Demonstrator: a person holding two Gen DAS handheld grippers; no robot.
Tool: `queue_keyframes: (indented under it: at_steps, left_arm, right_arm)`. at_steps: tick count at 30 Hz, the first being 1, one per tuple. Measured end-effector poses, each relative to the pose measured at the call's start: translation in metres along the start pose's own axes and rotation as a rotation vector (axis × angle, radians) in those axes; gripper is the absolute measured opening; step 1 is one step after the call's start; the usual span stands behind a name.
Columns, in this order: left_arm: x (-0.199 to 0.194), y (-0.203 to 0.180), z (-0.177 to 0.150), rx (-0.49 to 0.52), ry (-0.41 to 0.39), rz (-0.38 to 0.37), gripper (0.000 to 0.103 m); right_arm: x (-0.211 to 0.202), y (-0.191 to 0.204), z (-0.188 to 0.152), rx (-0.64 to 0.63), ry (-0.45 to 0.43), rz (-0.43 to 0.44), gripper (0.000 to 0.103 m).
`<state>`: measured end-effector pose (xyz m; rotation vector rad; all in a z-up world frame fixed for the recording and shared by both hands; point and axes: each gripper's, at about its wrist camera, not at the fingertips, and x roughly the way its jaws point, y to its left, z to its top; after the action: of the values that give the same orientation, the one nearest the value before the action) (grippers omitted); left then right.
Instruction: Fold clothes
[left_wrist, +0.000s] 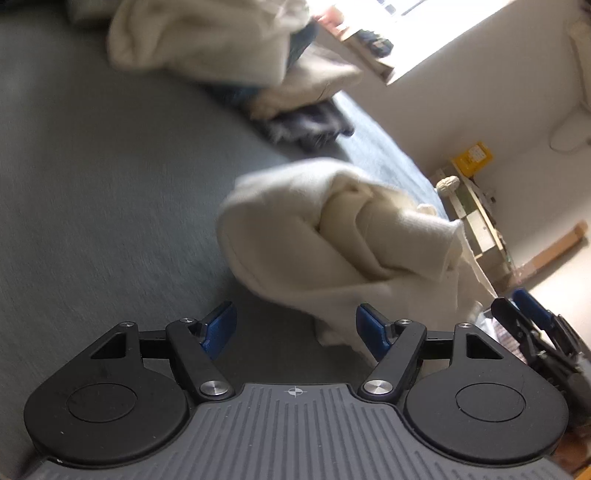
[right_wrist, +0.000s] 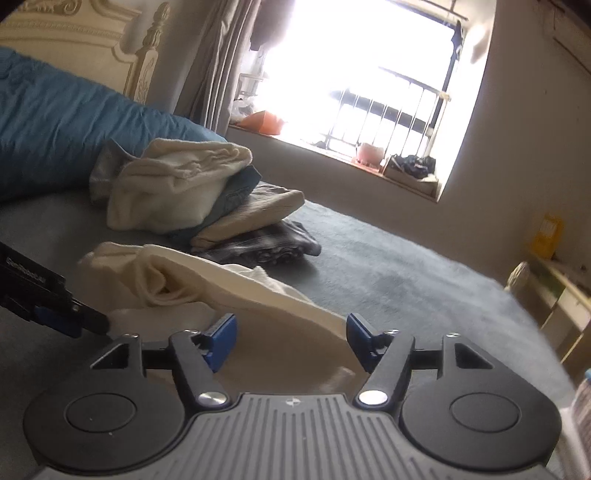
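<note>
Right now both grippers are hanging low over the grey-blue bed cover (right_wrist: 388, 273), and neither one is gripping anything. The left gripper (left_wrist: 295, 328) is standing with its blue pads wide apart, tilted well over to one side, with only bare cover and the near hem of the cream garment (left_wrist: 332, 236) lying between them. That garment is sitting crumpled on the bed just ahead of it, bunched into a knot of folds at its middle. The right gripper (right_wrist: 291, 341) is likewise spread wide, its pads framing a stretch of the same cream cloth (right_wrist: 236, 295) without pinching it. Whether the pads are brushing the fabric I cannot tell.

Further up the bed, a pile of clothes (right_wrist: 192, 192) is resting: a cream piece on top, something blue under it, a beige one below that, and a dark checked one (right_wrist: 273, 243) at the bottom. A blue pillow (right_wrist: 55, 125) is lying behind the pile against the cream headboard (right_wrist: 74, 26). Daylight is pouring through the barred window (right_wrist: 369, 92).
</note>
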<state>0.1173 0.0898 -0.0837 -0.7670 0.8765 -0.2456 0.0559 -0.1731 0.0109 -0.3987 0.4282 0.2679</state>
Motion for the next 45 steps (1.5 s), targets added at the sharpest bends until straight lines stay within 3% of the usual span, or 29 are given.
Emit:
queue_keyframes:
  at_steps: [3,7,9,11,13,14,15,16,17,19,22,31,38,40,45]
  left_arm:
    - [0.000,0.005,0.000,-0.056,0.013,-0.036,0.072]
    - [0.002,0.012,0.004,-0.097,0.000,-0.053,0.072]
    - [0.007,0.016,0.007,-0.134,-0.004,-0.045,0.072]
    - [0.012,0.017,0.009,-0.140,-0.013,-0.042,0.071]
    - [0.019,0.016,0.011,-0.137,-0.020,-0.041,0.065]
    - [0.022,0.015,0.012,-0.130,-0.023,-0.042,0.060]
    - [0.025,0.013,0.012,-0.124,-0.026,-0.042,0.048]
    - [0.028,0.011,0.013,-0.111,-0.028,-0.040,0.043]
    - [0.030,0.009,0.013,-0.097,-0.030,-0.038,0.039]
    - [0.031,0.005,0.012,-0.059,-0.054,-0.029,0.012]
    - [0.023,0.000,0.011,-0.028,-0.113,-0.032,0.003]
    - [-0.061,-0.038,0.011,0.215,-0.301,-0.119,0.002]
    - [-0.139,-0.055,0.009,0.338,-0.384,-0.158,0.002]
    - [-0.153,-0.051,0.007,0.361,-0.388,-0.136,0.002]
    - [-0.143,-0.021,0.009,0.356,-0.333,-0.018,0.002]
  right_arm:
    - [0.013,-0.007,0.002,-0.079,0.009,0.015,0.072]
    - [0.040,-0.006,0.007,-0.141,0.053,0.099,0.096]
    - [0.054,-0.005,0.010,-0.169,0.078,0.145,0.096]
    - [0.069,-0.004,0.012,-0.190,0.109,0.186,0.091]
    - [0.079,-0.002,0.008,-0.158,0.175,0.196,0.051]
    - [0.079,-0.002,0.006,-0.133,0.190,0.200,0.044]
    - [0.074,-0.002,0.004,-0.106,0.187,0.199,0.029]
    - [0.065,-0.001,0.001,-0.084,0.182,0.202,0.017]
    - [0.056,0.000,-0.002,-0.061,0.177,0.204,0.016]
    - [0.039,0.003,-0.008,-0.014,0.168,0.211,0.013]
    - [0.010,0.005,-0.019,0.079,0.175,0.230,0.011]
    - [-0.060,0.001,-0.012,0.307,0.075,0.313,0.010]
    - [-0.126,0.006,-0.003,0.417,0.008,0.438,0.010]
    - [-0.139,0.018,-0.009,0.411,0.044,0.478,0.010]
    - [-0.158,0.059,-0.030,0.361,0.209,0.570,0.012]
